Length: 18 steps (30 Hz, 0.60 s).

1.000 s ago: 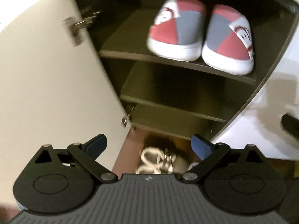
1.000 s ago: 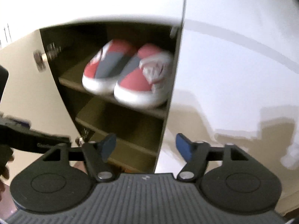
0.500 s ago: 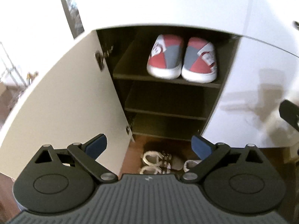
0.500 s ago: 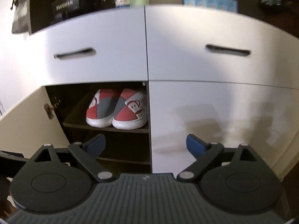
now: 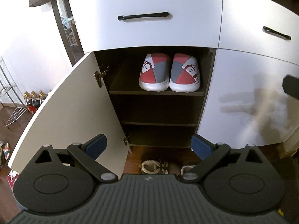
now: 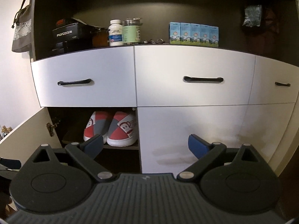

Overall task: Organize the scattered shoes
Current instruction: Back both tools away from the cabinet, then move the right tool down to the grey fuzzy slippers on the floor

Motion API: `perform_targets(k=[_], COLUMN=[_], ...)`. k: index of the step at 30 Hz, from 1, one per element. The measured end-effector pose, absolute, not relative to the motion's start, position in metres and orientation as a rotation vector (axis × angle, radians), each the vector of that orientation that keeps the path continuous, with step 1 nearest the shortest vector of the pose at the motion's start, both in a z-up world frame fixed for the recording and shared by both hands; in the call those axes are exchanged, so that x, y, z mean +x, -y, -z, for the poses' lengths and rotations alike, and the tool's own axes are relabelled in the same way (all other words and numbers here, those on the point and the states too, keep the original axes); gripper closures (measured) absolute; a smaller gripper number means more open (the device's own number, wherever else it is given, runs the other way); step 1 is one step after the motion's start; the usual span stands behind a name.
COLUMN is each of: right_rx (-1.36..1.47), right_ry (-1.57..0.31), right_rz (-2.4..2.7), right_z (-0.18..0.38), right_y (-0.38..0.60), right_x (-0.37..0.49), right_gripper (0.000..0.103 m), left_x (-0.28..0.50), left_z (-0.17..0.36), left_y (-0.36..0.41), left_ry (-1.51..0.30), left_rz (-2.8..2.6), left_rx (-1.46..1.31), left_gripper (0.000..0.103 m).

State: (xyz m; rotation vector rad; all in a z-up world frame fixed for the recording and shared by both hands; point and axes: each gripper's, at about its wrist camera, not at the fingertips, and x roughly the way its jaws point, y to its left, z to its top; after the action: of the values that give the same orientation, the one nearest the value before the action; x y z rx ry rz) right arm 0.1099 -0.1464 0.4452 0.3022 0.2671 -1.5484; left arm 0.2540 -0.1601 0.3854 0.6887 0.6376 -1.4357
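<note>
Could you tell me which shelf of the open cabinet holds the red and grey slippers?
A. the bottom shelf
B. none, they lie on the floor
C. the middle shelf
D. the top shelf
D, the red and grey slippers sit side by side on the top shelf, just under the drawer.

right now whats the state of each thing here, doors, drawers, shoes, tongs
cabinet door: swung open
red and grey slippers: paired on the top shelf, toes out
lower shelves: bare
drawers: shut
white sandals: on the floor, not shelved
left tongs: open, holding nothing
right tongs: open, holding nothing
</note>
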Motion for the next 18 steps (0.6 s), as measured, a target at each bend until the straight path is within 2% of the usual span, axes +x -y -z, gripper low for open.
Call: perform_targets(k=[9, 16, 18], right_rx=[0.332, 0.317, 0.335], right_ry=[-0.363, -0.325, -0.308], right_rz=[1.540, 1.440, 1.366], right_z=[-0.477, -0.490, -0.484], right_y=[0.131, 0.137, 0.140], right_x=[0.004, -0.048, -0.067], right_gripper=[0.007, 0.007, 0.006], left_x=[0.241, 0.227, 0.231], left_z=[-0.397, -0.354, -0.333], left_y=[0.215, 0.302, 0.289], left_ry=[-0.623, -0.622, -0.647], left_rz=[1.412, 1.399, 1.383], left_rx=[0.702, 0.710, 0.719], left_gripper=[0.004, 0.003, 0.003])
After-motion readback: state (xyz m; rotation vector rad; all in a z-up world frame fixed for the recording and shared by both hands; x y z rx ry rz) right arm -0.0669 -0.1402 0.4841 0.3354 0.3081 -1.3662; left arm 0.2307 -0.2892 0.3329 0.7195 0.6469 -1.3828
